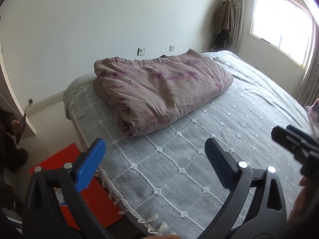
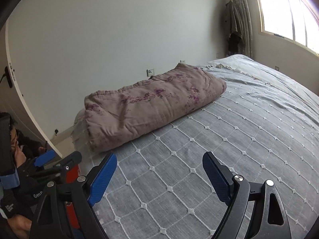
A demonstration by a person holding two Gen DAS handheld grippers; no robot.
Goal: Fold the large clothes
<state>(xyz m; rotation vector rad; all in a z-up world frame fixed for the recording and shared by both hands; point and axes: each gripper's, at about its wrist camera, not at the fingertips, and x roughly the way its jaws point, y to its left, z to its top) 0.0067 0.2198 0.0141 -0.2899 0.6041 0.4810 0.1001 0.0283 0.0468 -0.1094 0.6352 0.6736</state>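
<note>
A mauve quilt with purple flowers [image 1: 159, 91] lies folded in a thick bundle on the far left part of the bed [image 1: 219, 159]. It also shows in the right wrist view [image 2: 147, 107]. My left gripper [image 1: 155, 149] is open and empty above the bed's near edge, well short of the quilt. My right gripper [image 2: 159, 163] is open and empty above the bedspread [image 2: 239, 149], also short of the quilt. The right gripper's body shows at the right edge of the left wrist view [image 1: 295, 145], and the left gripper shows at the lower left of the right wrist view [image 2: 57, 161].
The bed has a grey cover with a white diamond pattern. A red board [image 1: 87, 189] lies on the floor beside the bed's left edge. A person [image 2: 18, 145] crouches at the far left by a white door. A window [image 1: 279, 16] and curtain are at the back right.
</note>
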